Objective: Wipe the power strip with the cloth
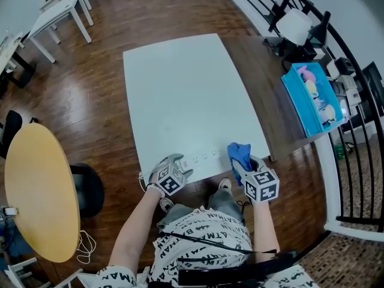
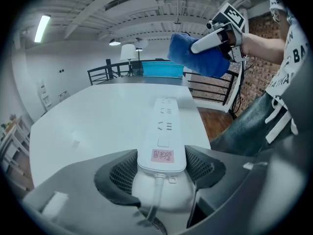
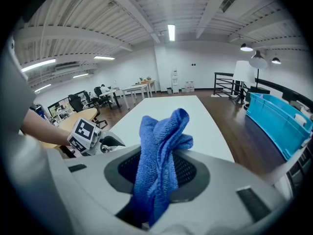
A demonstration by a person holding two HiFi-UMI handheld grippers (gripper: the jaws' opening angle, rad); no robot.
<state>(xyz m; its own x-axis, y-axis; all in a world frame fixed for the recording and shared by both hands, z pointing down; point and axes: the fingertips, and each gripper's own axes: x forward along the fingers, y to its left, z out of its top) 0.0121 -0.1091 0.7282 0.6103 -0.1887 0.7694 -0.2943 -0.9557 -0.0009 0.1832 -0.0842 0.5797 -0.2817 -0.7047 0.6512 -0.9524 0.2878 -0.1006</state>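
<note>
A white power strip (image 1: 203, 158) lies along the near edge of the white table (image 1: 180, 83). In the left gripper view its cord end (image 2: 162, 153) sits between the two dark pads, which touch its sides; my left gripper (image 2: 161, 166) is shut on it. My left gripper (image 1: 180, 162) shows at the strip's left end in the head view. My right gripper (image 3: 159, 173) is shut on a crumpled blue cloth (image 3: 161, 146), which sticks up out of the jaws. The cloth (image 1: 239, 153) hangs in the air just right of the strip, not touching it (image 2: 198, 58).
A blue bin (image 1: 313, 98) with small items stands on a dark wooden table at the right. A black railing (image 1: 354, 119) runs along the right side. A round yellow table (image 1: 36, 191) and a black chair (image 1: 90, 188) stand at the left.
</note>
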